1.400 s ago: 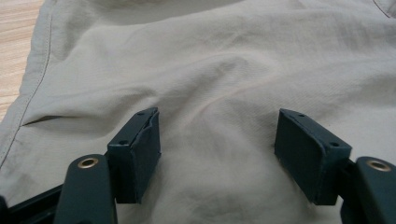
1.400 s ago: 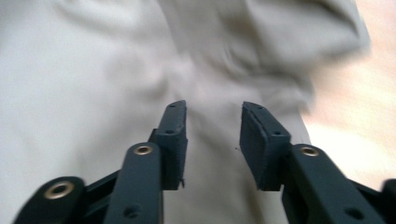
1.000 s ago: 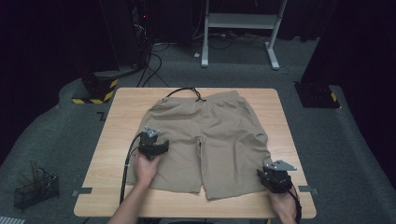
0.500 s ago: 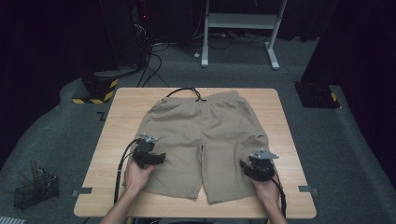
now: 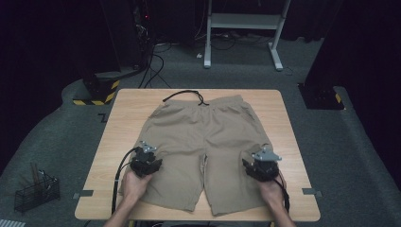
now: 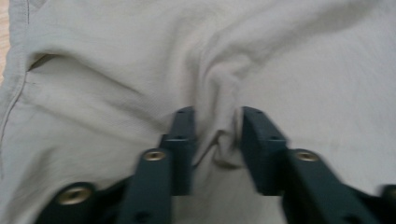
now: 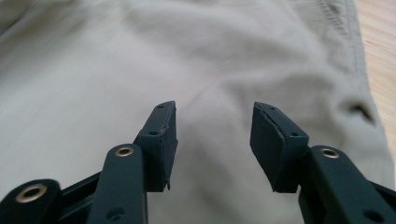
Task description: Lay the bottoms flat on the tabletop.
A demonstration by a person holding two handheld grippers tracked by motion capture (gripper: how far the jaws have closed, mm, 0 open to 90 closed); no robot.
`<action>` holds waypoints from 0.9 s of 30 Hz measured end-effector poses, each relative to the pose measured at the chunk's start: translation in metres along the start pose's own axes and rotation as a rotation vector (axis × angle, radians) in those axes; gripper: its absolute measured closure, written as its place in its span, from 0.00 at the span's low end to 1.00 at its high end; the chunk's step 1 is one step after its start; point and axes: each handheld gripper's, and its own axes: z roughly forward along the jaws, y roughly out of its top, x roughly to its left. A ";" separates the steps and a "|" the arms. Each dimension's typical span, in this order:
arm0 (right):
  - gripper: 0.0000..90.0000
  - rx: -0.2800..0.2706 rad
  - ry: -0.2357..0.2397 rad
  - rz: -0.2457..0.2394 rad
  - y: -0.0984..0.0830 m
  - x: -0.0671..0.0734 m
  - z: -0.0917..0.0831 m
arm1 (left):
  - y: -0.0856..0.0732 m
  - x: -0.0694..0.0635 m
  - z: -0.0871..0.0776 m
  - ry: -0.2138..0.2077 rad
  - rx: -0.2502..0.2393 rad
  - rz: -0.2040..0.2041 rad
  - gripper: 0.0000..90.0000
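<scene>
Plain khaki shorts (image 5: 208, 142), black drawstring (image 5: 182, 96)

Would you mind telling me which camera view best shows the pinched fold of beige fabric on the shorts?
The left gripper view: the fold of beige fabric bunches up close between the left gripper, whose jaws have just been closing. In the high view that gripper covers it; the right gripper view shows smooth cloth.
</scene>
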 end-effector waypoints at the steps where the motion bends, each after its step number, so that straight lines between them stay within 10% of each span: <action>1: 0.55 0.008 -0.007 0.038 0.004 -0.008 0.006 | -0.002 0.001 -0.002 0.002 0.001 -0.001 0.81; 6: 0.54 0.125 -0.034 0.132 -0.009 -0.034 0.022 | -0.011 0.009 -0.006 -0.020 -0.024 -0.047 0.85; 12: 0.54 0.136 -0.072 0.197 -0.028 -0.054 -0.008 | -0.004 -0.006 0.001 -0.055 -0.082 -0.017 0.52; 19: 0.52 0.019 0.021 0.103 0.015 -0.026 -0.005 | 0.018 -0.033 0.012 -0.094 -0.129 0.038 0.48; 27: 0.50 0.139 0.055 0.070 0.010 -0.009 0.040 | 0.015 -0.045 0.026 -0.088 -0.118 0.057 0.45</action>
